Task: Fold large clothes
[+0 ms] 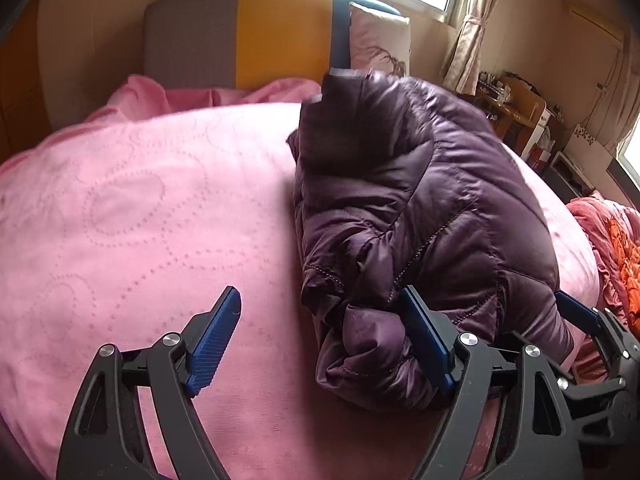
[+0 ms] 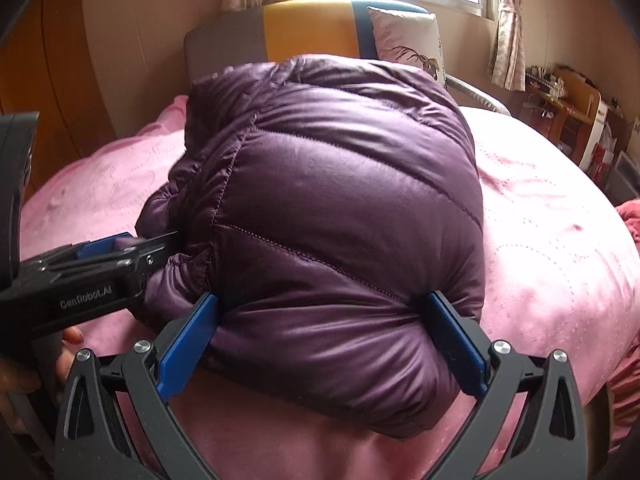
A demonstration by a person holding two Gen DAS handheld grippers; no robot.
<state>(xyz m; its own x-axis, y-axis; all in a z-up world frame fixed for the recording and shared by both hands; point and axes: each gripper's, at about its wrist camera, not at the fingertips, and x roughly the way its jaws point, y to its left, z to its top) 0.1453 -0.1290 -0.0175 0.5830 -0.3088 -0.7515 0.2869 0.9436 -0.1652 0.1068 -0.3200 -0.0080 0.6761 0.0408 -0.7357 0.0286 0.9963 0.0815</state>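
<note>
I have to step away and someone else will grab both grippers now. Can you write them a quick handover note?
Left gripper: open, beside the purple down jacket's bunched left edge, one finger touching it.
Right gripper: jaws wide around the jacket's near end, pads pressing in.
Jacket: folded into a thick bundle on the pink bedspread.
Left: neaten the loose left edge, release.

Each tool is black plastic with curved, ribbed arms pierced by long cutouts, round silver screw heads at the pivots, and flat blue ridged pads on the fingers (image 1: 218, 344). At the left of the right wrist view, the left tool (image 2: 120, 246) shows white lettering "GenRobot.AI" on its black body, with fingertips (image 2: 70, 344) below.
</note>
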